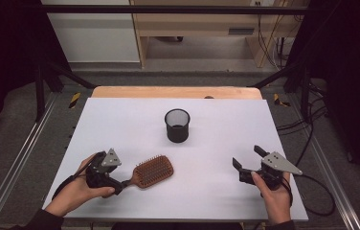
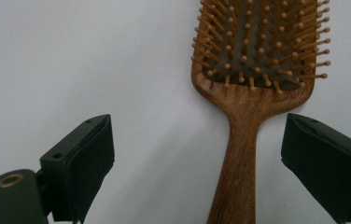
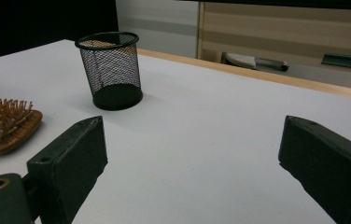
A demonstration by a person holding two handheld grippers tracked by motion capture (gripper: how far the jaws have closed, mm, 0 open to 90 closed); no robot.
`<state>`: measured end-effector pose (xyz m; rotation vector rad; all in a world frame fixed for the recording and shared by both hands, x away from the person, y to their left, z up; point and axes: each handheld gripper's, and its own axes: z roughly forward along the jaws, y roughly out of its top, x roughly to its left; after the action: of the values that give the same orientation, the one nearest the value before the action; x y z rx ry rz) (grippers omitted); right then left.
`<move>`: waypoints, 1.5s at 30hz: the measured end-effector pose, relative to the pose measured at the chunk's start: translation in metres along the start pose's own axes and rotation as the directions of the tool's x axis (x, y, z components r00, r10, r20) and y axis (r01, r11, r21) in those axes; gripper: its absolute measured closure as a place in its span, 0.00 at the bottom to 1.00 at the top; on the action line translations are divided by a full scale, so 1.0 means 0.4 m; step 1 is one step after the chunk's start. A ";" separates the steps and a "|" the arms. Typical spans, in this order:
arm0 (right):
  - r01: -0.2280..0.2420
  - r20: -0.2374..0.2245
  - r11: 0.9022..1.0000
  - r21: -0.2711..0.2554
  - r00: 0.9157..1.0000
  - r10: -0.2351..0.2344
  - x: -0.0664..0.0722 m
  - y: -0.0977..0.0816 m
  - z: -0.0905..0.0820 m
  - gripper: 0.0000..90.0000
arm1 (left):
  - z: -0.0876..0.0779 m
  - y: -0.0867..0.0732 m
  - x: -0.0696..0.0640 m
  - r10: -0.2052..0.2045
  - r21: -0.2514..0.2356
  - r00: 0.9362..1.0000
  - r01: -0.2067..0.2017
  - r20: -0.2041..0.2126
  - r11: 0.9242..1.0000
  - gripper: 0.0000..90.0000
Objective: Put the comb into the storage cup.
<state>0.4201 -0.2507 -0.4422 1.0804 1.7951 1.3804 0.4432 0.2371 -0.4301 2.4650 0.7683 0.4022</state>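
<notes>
While the left gripper stands apart around the brush handle, the handle sits off-centre, nearer one jaw; closing so may swivel the brush or pinch poorly. The right gripper is apart, empty, well clear

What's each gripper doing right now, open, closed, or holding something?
Left gripper: open, jaws on either side of the wooden hairbrush handle, pads not touching it.
Right gripper: open, nothing between its jaws, above the white table.
</notes>
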 end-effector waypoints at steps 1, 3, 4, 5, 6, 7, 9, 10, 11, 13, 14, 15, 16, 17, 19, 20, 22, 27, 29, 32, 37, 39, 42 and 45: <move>0.000 0.000 1.000 0.002 1.000 0.000 0.000 0.000 0.001 0.09 | 0.002 0.001 -0.001 0.007 0.009 1.000 -0.007 0.003 1.000 0.12; 0.000 -0.002 1.000 0.002 1.000 0.000 0.000 -0.001 0.002 0.09 | 0.006 0.005 -0.002 0.015 0.028 1.000 -0.015 0.018 0.999 0.15; 0.001 -0.002 1.000 0.003 1.000 -0.001 0.000 -0.001 0.002 0.09 | 0.008 0.006 -0.002 0.020 0.037 0.999 -0.021 0.026 0.999 0.17; 0.002 -0.003 1.000 0.004 1.000 -0.002 0.001 -0.001 0.003 0.09 | 0.011 0.008 -0.004 0.025 0.043 0.999 -0.026 0.035 0.999 0.18; 0.001 -0.005 1.000 0.005 1.000 -0.001 0.001 -0.001 0.003 0.09 | 0.013 0.010 -0.004 0.032 0.051 0.999 -0.034 0.038 0.998 0.20; 0.001 -0.006 1.000 0.007 1.000 -0.001 0.002 -0.001 0.004 0.09 | 0.015 0.012 -0.005 0.030 0.054 0.998 -0.032 0.048 0.998 0.25; 0.002 -0.007 1.000 0.007 1.000 -0.002 0.002 -0.001 0.005 0.09 | 0.019 0.015 -0.007 0.035 0.068 0.997 -0.039 0.071 0.997 0.28; 0.001 -0.007 1.000 0.006 1.000 -0.001 0.002 -0.002 0.005 0.09 | 0.020 0.017 -0.008 0.049 0.082 0.995 -0.056 0.084 0.995 0.32; 0.002 -0.008 1.000 0.008 1.000 -0.002 0.001 -0.002 0.005 0.09 | 0.022 0.019 -0.009 0.053 0.092 0.994 -0.061 0.091 0.994 0.35; 0.001 -0.010 1.000 0.009 1.000 -0.001 0.001 -0.002 0.006 0.09 | 0.024 0.023 -0.011 0.051 0.107 0.994 -0.062 0.098 0.992 0.39; 0.001 -0.010 1.000 0.010 1.000 -0.001 0.001 -0.002 0.006 0.09 | 0.024 0.025 -0.013 0.053 0.112 0.993 -0.065 0.107 0.992 0.42; 0.002 -0.011 1.000 0.010 1.000 -0.002 0.001 -0.002 0.006 0.09 | 0.026 0.027 -0.014 0.056 0.120 0.992 -0.070 0.114 0.990 0.43; 0.000 -0.013 1.000 0.011 1.000 0.000 0.002 -0.002 0.007 0.09 | 0.028 0.028 -0.015 0.061 0.135 0.991 -0.077 0.120 0.988 0.46; 0.000 -0.014 1.000 0.013 1.000 0.000 0.002 -0.002 0.007 0.09 | 0.029 0.030 -0.016 0.063 0.143 0.990 -0.080 0.122 0.986 0.48; 0.000 -0.014 1.000 0.013 1.000 0.000 0.001 -0.003 0.008 0.09 | 0.033 0.032 -0.017 0.065 0.156 0.989 -0.086 0.133 0.984 0.53; -0.001 -0.014 1.000 0.013 1.000 0.001 0.002 -0.003 0.008 0.09 | 0.035 0.034 -0.019 0.068 0.164 0.989 -0.089 0.134 0.982 0.55; -0.001 -0.015 1.000 0.014 1.000 0.002 0.001 -0.003 0.008 0.10 | 0.039 0.036 -0.021 0.072 0.180 0.988 -0.096 0.136 0.979 0.58; -0.006 -0.019 1.000 0.016 1.000 0.006 0.001 -0.003 0.009 0.10 | 0.050 0.040 -0.029 0.090 0.210 0.983 -0.122 0.159 0.970 0.65; -0.004 -0.019 1.000 0.016 1.000 0.005 0.001 -0.004 0.009 0.10 | 0.054 0.041 -0.030 0.092 0.220 0.982 -0.127 0.166 0.967 0.66; -0.004 -0.021 1.000 0.017 1.000 0.005 0.001 -0.004 0.010 0.10 | 0.059 0.042 -0.030 0.095 0.228 0.981 -0.133 0.170 0.964 0.69; -0.004 -0.023 1.000 0.018 1.000 0.004 0.001 -0.003 0.010 0.10 | 0.071 0.044 -0.035 0.115 0.253 0.979 -0.156 0.168 0.955 0.74; -0.004 -0.024 1.000 0.018 1.000 0.004 0.001 -0.004 0.010 0.10 | 0.074 0.044 -0.034 0.110 0.258 0.979 -0.152 0.173 0.954 0.76; -0.005 -0.027 1.000 0.020 1.000 0.006 0.002 -0.004 0.010 0.10 | 0.077 0.048 -0.034 0.112 0.267 0.978 -0.158 0.178 0.951 0.77; -0.006 -0.030 1.000 0.024 1.000 0.006 0.004 -0.004 0.011 0.10 | 0.080 0.051 -0.032 0.102 0.277 0.977 -0.152 0.186 0.949 0.79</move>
<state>0.4229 -0.2474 -0.4447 1.0831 1.8358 1.3894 0.4555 0.2026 -0.4464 2.7905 0.6360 0.1279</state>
